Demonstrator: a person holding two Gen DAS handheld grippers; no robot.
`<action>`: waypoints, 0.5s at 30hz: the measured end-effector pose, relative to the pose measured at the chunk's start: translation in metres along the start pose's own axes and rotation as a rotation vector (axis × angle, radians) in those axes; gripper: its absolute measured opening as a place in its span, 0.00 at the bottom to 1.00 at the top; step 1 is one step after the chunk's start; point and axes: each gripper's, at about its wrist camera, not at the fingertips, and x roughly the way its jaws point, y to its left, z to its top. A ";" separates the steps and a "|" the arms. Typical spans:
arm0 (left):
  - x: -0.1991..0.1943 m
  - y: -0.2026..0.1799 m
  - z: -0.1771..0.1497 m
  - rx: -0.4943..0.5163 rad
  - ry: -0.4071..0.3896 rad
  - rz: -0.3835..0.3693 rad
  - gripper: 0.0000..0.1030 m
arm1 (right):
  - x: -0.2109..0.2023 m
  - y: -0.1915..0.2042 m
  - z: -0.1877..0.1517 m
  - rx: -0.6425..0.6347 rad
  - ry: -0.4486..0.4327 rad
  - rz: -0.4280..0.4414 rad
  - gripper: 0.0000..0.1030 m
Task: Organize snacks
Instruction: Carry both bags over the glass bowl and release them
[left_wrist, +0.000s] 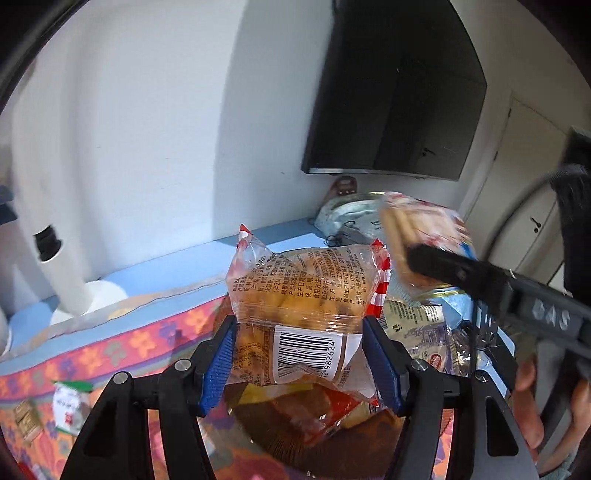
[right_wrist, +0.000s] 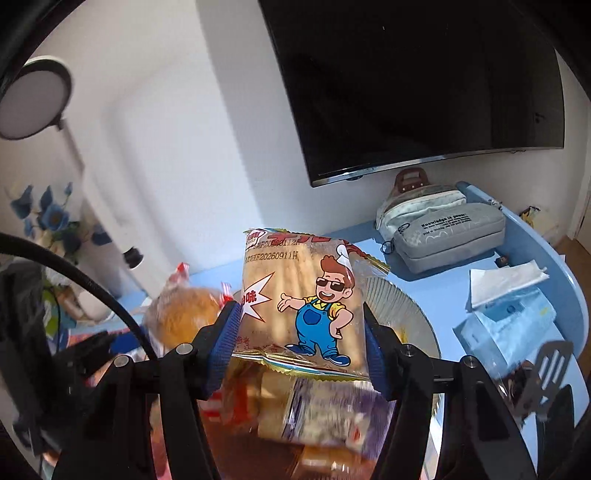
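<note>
My left gripper (left_wrist: 301, 354) is shut on a clear bun packet (left_wrist: 306, 291) with a barcode label, its blue pads pressing both sides and the packet standing upright between them. My right gripper (right_wrist: 301, 347) is shut on a biscuit packet (right_wrist: 303, 291) printed with a cartoon man in blue overalls. Both packets are lifted above a pile of loose snacks (right_wrist: 325, 410). In the left wrist view the biscuit packet (left_wrist: 417, 236) shows blurred at the right, with a black right-gripper finger (left_wrist: 443, 262) against it. In the right wrist view the bun packet (right_wrist: 188, 314) is blurred at the left.
A ribbed glass dish (right_wrist: 406, 306) sits on the blue table (right_wrist: 436, 280) under the snacks. Grey pencil cases (right_wrist: 450, 236) and a blue tissue pack (right_wrist: 509, 321) lie to the right. A dark TV (right_wrist: 424, 92) hangs above. A white lamp stand (left_wrist: 66, 280) rises beside a patterned cloth (left_wrist: 110, 350).
</note>
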 end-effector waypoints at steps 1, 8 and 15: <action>0.004 -0.002 0.000 0.007 0.000 0.002 0.64 | 0.002 -0.003 0.001 0.007 -0.005 0.004 0.61; 0.020 0.005 -0.009 0.058 0.048 0.042 0.77 | 0.003 -0.016 0.003 0.048 -0.012 0.010 0.73; -0.030 0.040 -0.025 -0.027 -0.001 0.015 0.77 | -0.015 0.006 -0.017 0.012 0.007 0.041 0.73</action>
